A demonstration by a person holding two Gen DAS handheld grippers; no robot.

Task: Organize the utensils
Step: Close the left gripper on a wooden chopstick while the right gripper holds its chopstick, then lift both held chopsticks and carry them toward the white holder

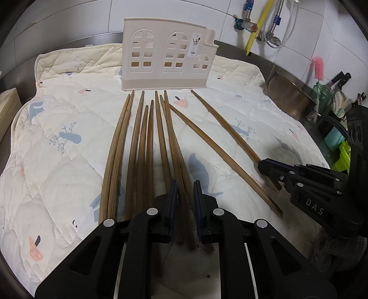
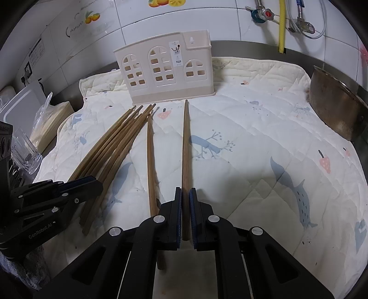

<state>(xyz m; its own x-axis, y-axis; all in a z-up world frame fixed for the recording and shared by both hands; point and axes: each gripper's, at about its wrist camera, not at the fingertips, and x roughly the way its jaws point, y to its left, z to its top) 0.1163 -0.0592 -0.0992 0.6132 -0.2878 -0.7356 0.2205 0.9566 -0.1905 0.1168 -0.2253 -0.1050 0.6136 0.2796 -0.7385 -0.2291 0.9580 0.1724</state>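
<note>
Quilted mat (image 1: 57, 110), "GenRobot.AI" left tool (image 1: 185, 197) apart over chopsticks (image 1: 147, 147), right tool (image 2: 185, 202) clamping one chopstick (image 2: 185, 147).

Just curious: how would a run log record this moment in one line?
right tool: shut on single chopstick | left tool: open around chopstick bundle | holder: upright, empty-looking

Even, moderately bright overhead light is falling on the quilt (image 1: 57, 161). Soft shadows are pooling under the chopsticks (image 1: 142, 147) and near the jaws. Fisheye distortion is bending the tiles (image 2: 207, 20); corners are vignetting dark. Focus is staying sharp centrally.
</note>
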